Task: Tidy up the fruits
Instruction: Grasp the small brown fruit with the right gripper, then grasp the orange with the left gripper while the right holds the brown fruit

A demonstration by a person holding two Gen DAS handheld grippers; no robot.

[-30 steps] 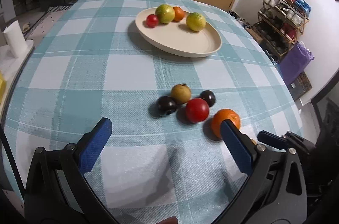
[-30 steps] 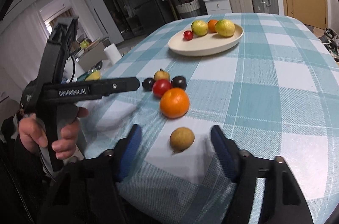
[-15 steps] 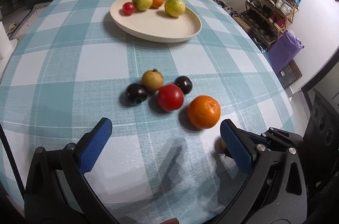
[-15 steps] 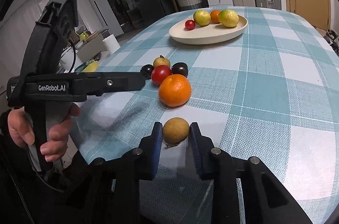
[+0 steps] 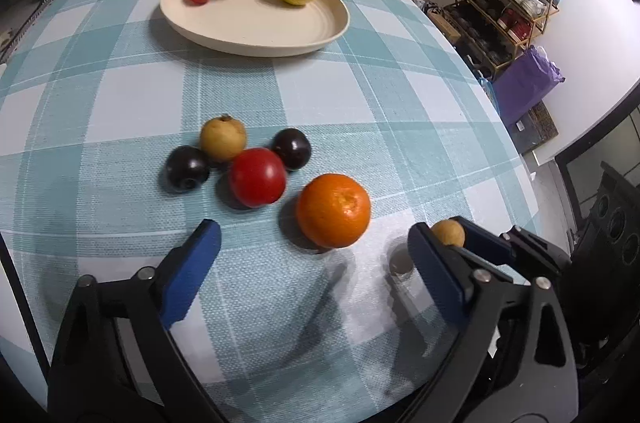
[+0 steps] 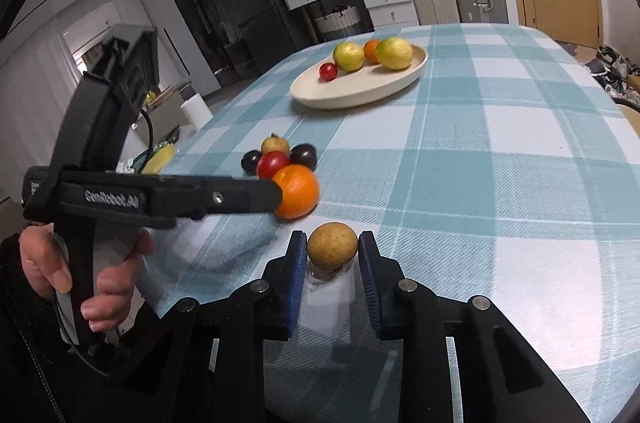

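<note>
The right claw (image 6: 333,252) has just closed its jaws on the small tan fruit (image 6: 332,246), pinching it between the pads a little above the bench (image 6: 520,183), where a second ago it lay loose between spread jaws. The left claw (image 5: 314,243) (spread, its jaws just narrowing) has come up to the orange (image 5: 333,210), now just ahead between its fingers. Both fruits look bound for the plate (image 5: 256,35) far ahead.

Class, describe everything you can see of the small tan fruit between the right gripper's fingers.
The small tan fruit is round, with dull yellow-brown skin finely speckled with darker dots. The right gripper is shut on it, one blue pad pressing each side. It looks lifted slightly off the checked tablecloth, its shadow beneath. The large orange lies just beyond, apart. From the left wrist view only its top shows.
</note>
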